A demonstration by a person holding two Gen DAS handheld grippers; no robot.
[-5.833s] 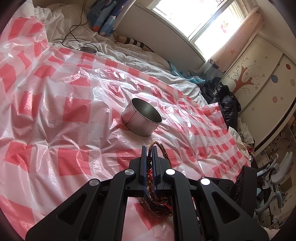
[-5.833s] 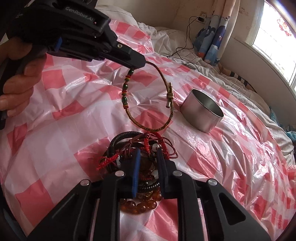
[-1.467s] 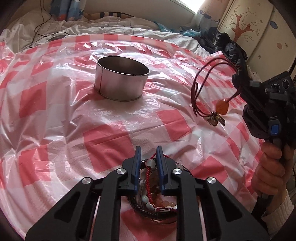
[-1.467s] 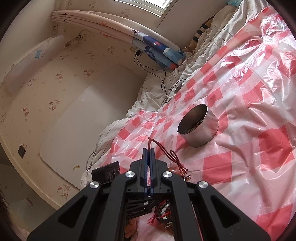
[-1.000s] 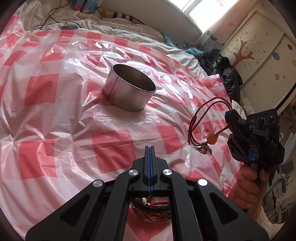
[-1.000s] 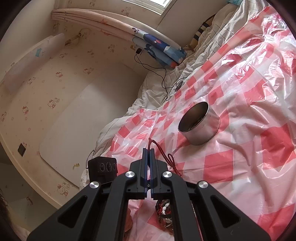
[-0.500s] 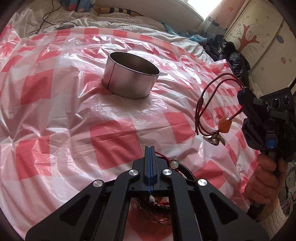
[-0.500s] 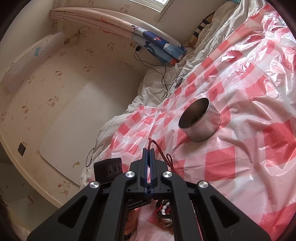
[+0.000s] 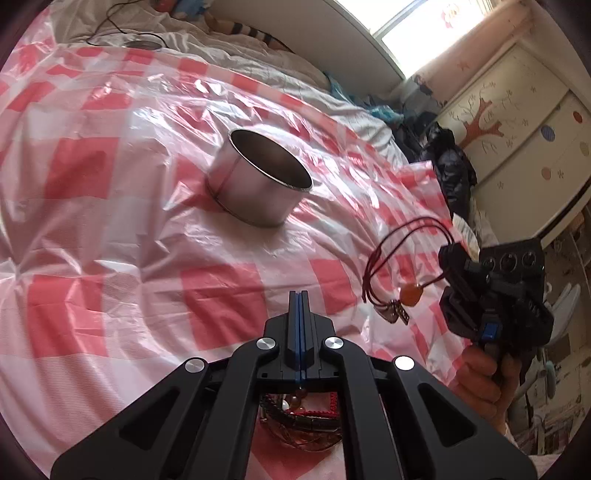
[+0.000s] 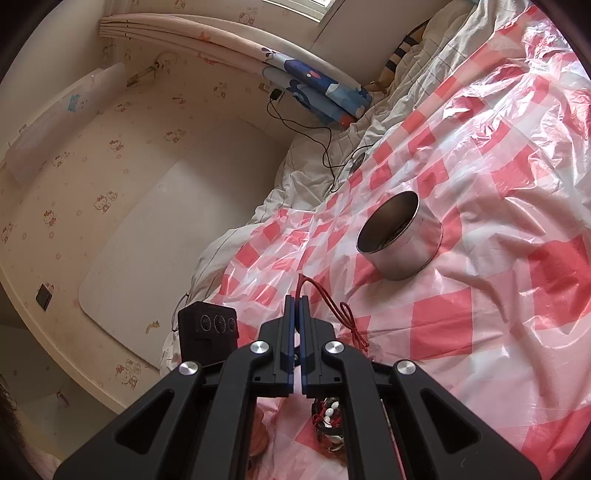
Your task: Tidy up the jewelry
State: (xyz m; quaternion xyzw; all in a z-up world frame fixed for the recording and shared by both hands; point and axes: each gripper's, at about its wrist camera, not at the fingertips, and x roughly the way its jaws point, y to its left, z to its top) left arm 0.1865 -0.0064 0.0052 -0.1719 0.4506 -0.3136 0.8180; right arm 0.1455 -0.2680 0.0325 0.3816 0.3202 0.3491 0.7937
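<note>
A round steel tin (image 9: 258,186) stands open on the red-and-white checked plastic sheet (image 9: 110,221); it also shows in the right wrist view (image 10: 400,240). My right gripper (image 10: 296,297) is shut on a dark red cord necklace (image 9: 391,258) with an orange bead and metal charm, held in the air right of the tin. My left gripper (image 9: 299,293) is shut, and a string of beads (image 9: 299,393) hangs from it over the jewelry pile (image 9: 299,421). The pile shows below the right gripper too (image 10: 328,424).
The sheet covers a bed with a white quilt (image 9: 221,55) and a black cable (image 9: 122,22) at the far side. A painted wardrobe (image 9: 517,122) and dark clothes (image 9: 450,166) stand to the right. A wall and curtain (image 10: 306,92) lie beyond the bed.
My left gripper has lifted and tilted up, so the pile sits lower in view. My right gripper still holds the red cord necklace and has shifted slightly.
</note>
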